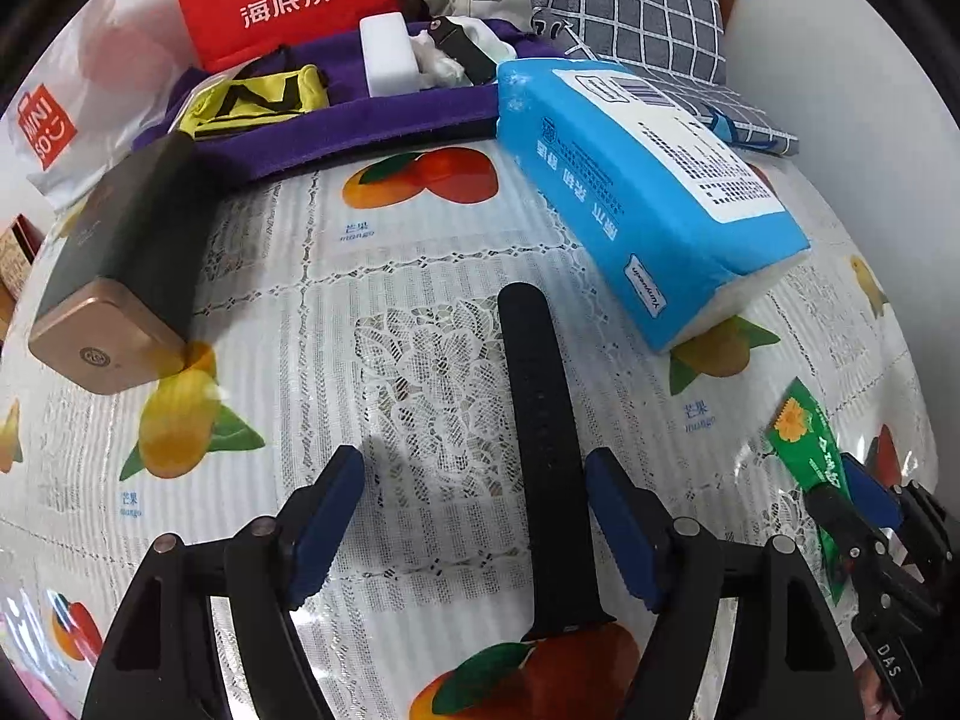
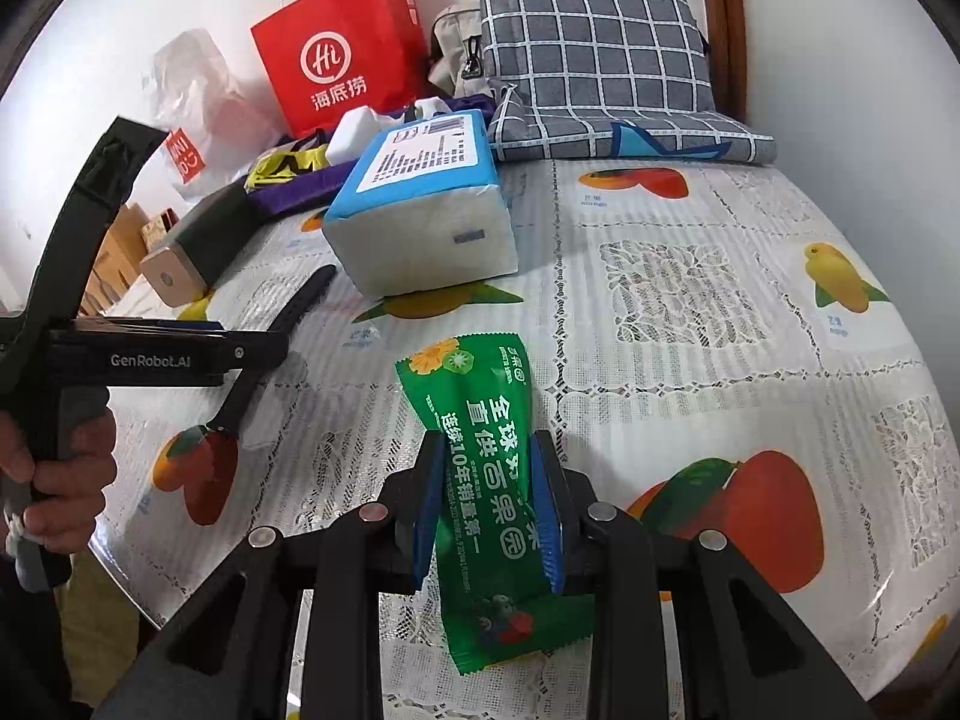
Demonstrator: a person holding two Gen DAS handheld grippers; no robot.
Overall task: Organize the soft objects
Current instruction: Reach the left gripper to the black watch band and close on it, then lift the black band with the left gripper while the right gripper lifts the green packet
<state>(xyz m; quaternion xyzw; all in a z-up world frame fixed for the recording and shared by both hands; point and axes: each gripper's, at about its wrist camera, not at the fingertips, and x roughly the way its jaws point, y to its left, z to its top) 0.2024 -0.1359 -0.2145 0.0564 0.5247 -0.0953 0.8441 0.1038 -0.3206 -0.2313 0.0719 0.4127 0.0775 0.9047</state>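
Observation:
My left gripper (image 1: 474,468) is open, its blue pads either side of a black watch strap (image 1: 543,432) lying flat on the tablecloth. The strap also shows in the right wrist view (image 2: 303,303). My right gripper (image 2: 489,456) is shut on a green snack packet (image 2: 489,468), also seen at the right edge of the left wrist view (image 1: 810,450). A blue tissue pack (image 1: 642,192) lies ahead; it also shows in the right wrist view (image 2: 426,204). A purple tray (image 1: 384,114) at the back holds a yellow-black pouch (image 1: 258,99) and a white block (image 1: 390,54).
A dark box with a gold end (image 1: 120,276) lies at the left. A red paper bag (image 2: 342,48), a checked grey cushion (image 2: 600,60) and a white plastic bag (image 1: 54,120) stand along the back. The table's edge runs at the lower left (image 2: 138,588).

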